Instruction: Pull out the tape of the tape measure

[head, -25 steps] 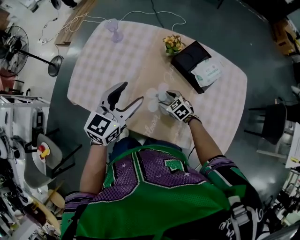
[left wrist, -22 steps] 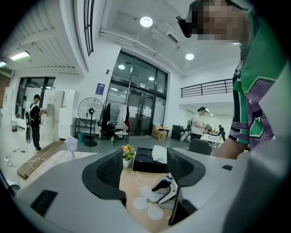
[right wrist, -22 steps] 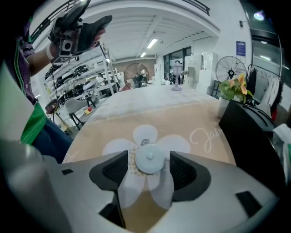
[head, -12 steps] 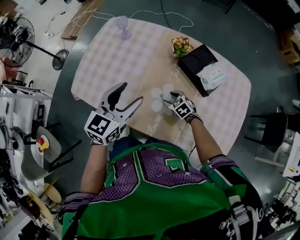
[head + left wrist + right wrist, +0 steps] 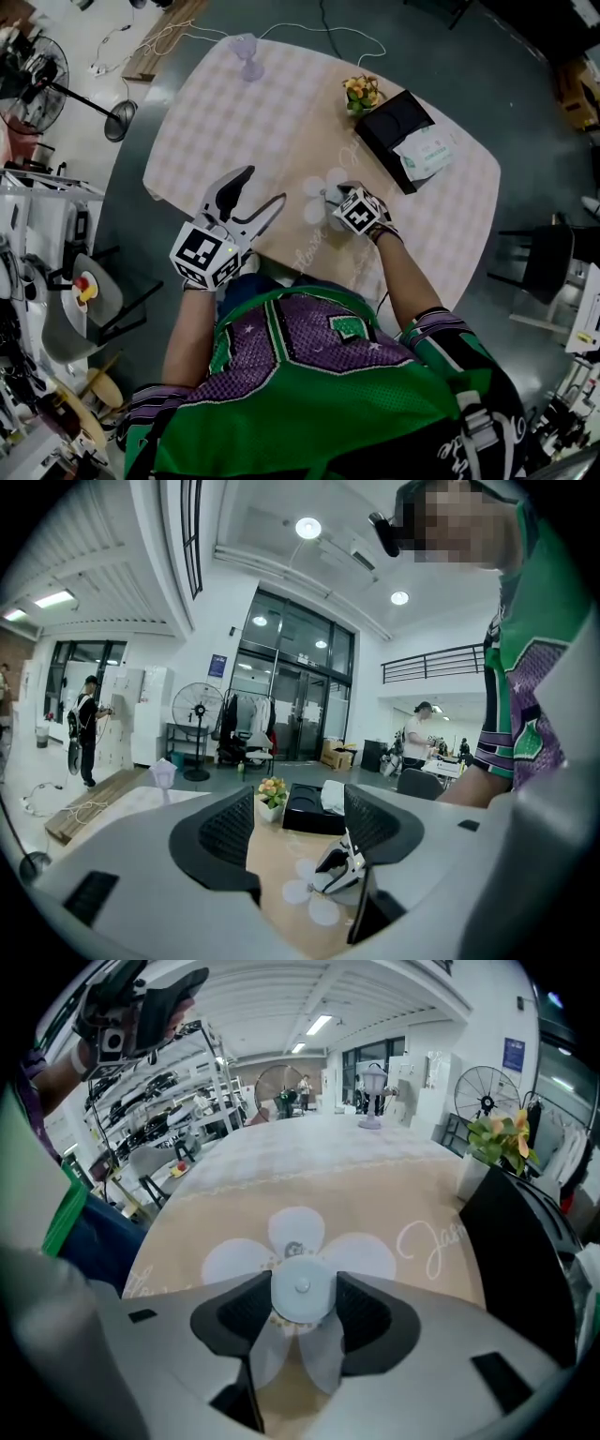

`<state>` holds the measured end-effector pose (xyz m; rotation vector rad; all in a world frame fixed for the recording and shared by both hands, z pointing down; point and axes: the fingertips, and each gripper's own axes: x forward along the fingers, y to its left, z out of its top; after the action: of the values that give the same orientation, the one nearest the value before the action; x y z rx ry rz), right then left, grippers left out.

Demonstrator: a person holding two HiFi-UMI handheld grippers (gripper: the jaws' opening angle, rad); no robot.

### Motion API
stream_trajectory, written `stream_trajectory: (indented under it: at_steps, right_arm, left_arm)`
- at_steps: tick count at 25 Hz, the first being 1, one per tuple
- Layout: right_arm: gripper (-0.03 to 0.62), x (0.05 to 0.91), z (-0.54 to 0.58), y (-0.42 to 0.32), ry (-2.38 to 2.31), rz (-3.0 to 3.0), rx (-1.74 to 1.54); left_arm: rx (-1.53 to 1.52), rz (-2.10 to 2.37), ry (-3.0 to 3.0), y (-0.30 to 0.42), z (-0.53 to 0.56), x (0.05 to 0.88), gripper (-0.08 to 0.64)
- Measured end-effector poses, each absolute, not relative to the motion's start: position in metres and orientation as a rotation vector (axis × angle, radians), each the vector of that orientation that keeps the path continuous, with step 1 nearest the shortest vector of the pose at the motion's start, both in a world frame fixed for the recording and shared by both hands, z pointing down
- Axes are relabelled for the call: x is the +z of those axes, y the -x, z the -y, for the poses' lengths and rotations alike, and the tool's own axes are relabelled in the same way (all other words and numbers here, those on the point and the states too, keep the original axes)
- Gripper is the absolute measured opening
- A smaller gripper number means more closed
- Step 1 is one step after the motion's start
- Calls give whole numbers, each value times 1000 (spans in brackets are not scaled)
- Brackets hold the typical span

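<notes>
The tape measure (image 5: 302, 1290), a small round white case with a centre stud, lies flat on the printed flower (image 5: 234, 1262) near the front edge of the table (image 5: 234, 112). It sits squarely between the jaws of the right gripper (image 5: 302, 1283). Those jaws are closing, and in the right gripper view the pads already meet the case's rim on both sides, so the case looks gripped across its width.

The left gripper (image 5: 265, 185) is released and empty. Its jaws stand wide apart and it hangs above the table edge, to the left of the case and well apart from it, pointing roughly toward it. In the left gripper view the right gripper shows in the gap between the left jaws.

The case is round, so it has no long axis to go by. The tape's end tab shows in no view, so which side of the case it leaves from cannot be told. The pull would likely fall to the left gripper, which must cross to that tab.

Only bare tabletop lies between the two grippers. The potted flowers (image 5: 361, 92), the black box (image 5: 394, 122) and the white packet (image 5: 427, 150) stand farther back and to the right, out of the way.
</notes>
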<state>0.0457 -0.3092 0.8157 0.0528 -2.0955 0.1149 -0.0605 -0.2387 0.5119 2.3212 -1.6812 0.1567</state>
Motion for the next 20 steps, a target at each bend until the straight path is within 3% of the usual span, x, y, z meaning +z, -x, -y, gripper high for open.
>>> stream_trajectory:
  at_steps: [20]
  right_arm:
    - [219,799,316,-51,-267,2110,177]
  left_arm:
    - [175,1678,-2368,103,212,497,294]
